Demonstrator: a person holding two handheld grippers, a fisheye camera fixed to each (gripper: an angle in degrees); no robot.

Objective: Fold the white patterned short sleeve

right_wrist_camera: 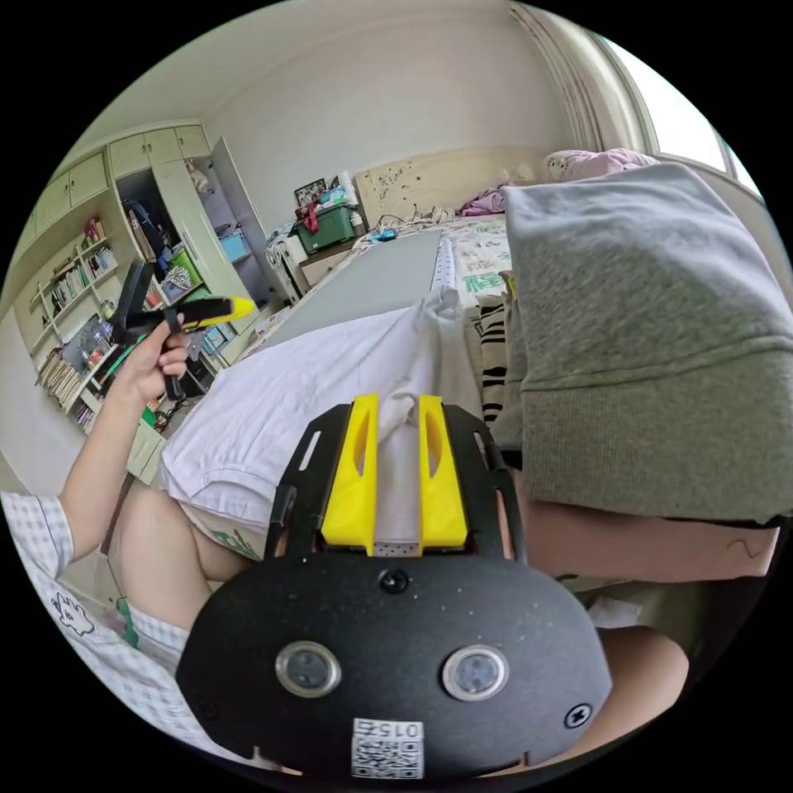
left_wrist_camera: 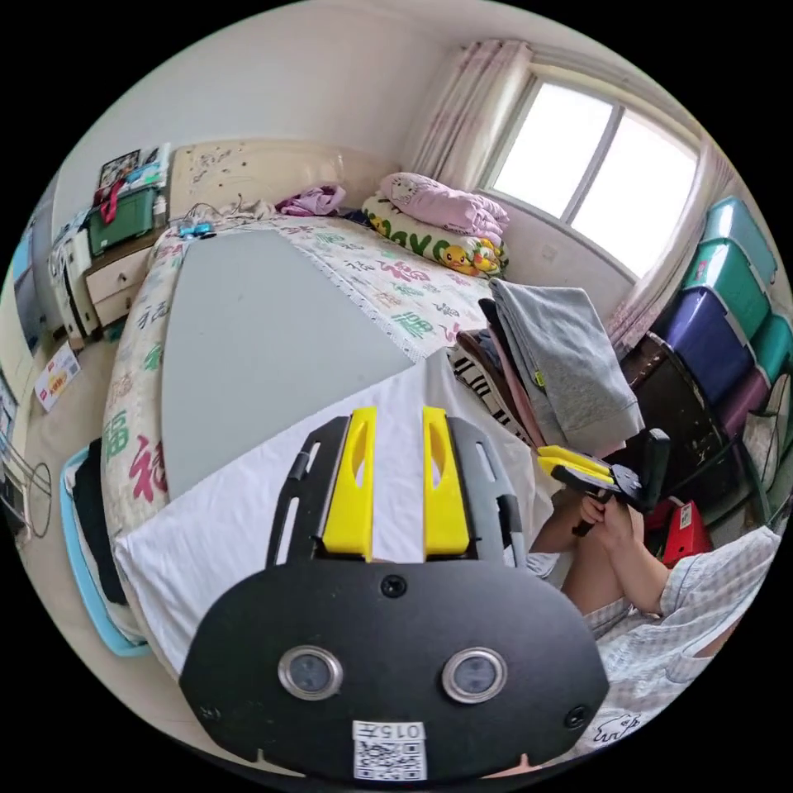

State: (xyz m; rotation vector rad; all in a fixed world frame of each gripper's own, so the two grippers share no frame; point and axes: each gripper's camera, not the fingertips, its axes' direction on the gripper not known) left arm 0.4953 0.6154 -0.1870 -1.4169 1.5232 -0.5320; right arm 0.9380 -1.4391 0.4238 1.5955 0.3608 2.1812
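Note:
The white short-sleeve shirt (left_wrist_camera: pixel 231 512) lies spread across the near end of the bed, partly over a grey mat (left_wrist_camera: pixel 248 347); no pattern shows on it here. In the right gripper view the shirt (right_wrist_camera: pixel 289 388) rises to a bunched fold that my right gripper (right_wrist_camera: pixel 398 405) pinches between its yellow jaws. The left gripper view has that right gripper (left_wrist_camera: pixel 543 459) at the shirt's right edge, a hand around its handle. My left gripper (left_wrist_camera: pixel 398 413) has a narrow gap between its jaws and nothing in it. A raised hand holds the left gripper (right_wrist_camera: pixel 248 308) in the air left of the bed.
A pile of clothes topped by a grey sweatshirt (left_wrist_camera: pixel 562 363) (right_wrist_camera: pixel 644 347) sits right beside the shirt, over a striped garment (right_wrist_camera: pixel 491 363). Stacked storage boxes (left_wrist_camera: pixel 727 314) stand by the window. The person's bare leg (right_wrist_camera: pixel 157 529) is at the bed's edge. Shelves (right_wrist_camera: pixel 74 297) line the far wall.

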